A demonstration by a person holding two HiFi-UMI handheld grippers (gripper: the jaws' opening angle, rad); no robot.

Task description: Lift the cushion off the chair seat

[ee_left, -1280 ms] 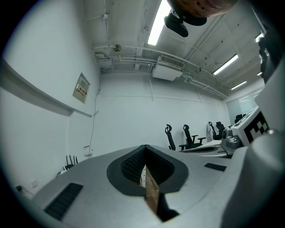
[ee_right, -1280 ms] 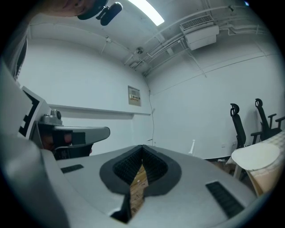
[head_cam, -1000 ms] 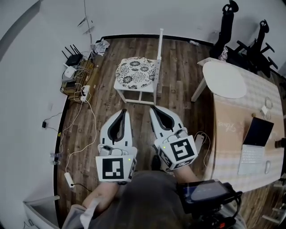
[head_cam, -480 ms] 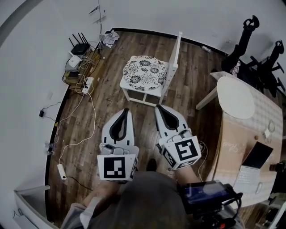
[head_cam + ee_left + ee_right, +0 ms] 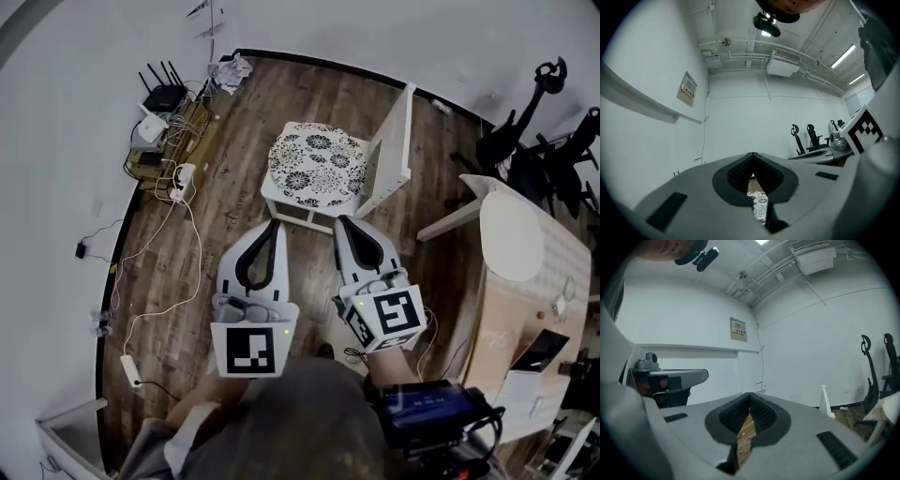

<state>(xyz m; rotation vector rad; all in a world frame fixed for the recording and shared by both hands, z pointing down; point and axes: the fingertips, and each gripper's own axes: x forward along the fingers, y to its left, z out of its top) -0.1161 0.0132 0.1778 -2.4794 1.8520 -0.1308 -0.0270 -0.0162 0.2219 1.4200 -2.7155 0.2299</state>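
Patterned cushion (image 5: 317, 167) sits flat on the seat of the white chair (image 5: 392, 155), untouched. It lies straight ahead of both tools, just past their tips. Left hand-held gripper (image 5: 272, 225) aims at the seat's front left corner, right hand-held gripper (image 5: 341, 221) at the front edge; both about equally near, cushion centred between them. Both have jaws closed together, holding nothing. The cushion is roughly round, with no clear long axis. The chair back stands on the right side, so the front edge looks like the open approach. Jaws would need to open first.
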